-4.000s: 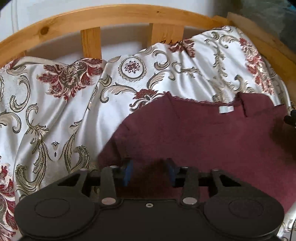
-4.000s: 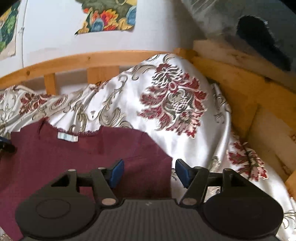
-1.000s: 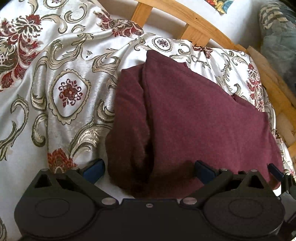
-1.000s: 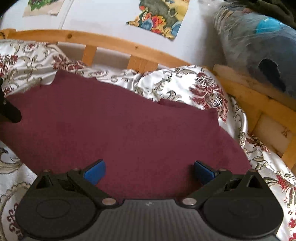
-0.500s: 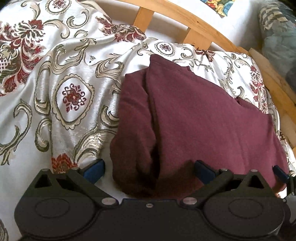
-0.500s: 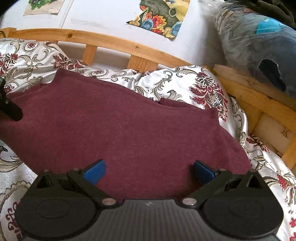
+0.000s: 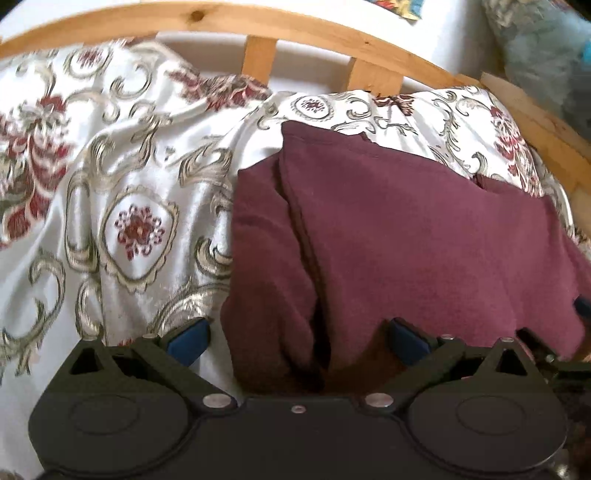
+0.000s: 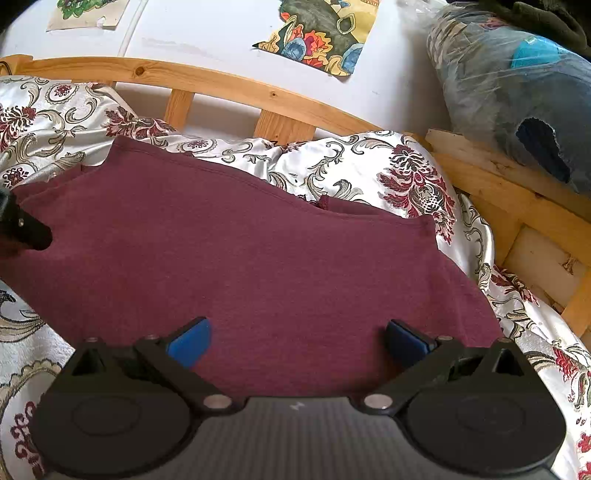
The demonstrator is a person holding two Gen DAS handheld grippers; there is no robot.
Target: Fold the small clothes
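Since four seconds back: maroon garment (image 8: 258,251) now folded over, label out of sight; both my jaws spread wide and off the cloth. Left gripper (image 7: 295,338) empty, jaws wide apart, straddling the garment's near left edge. Right gripper (image 8: 297,338) empty, jaws wide apart, over the near hem. Bed: satin bedspread (image 7: 122,192), white with red and gold scrollwork, inside a wooden bed frame (image 8: 221,85). White wall behind, two paper pictures (image 8: 321,33). One garment, lying on the bedspread, layered edges stacked along its left side.
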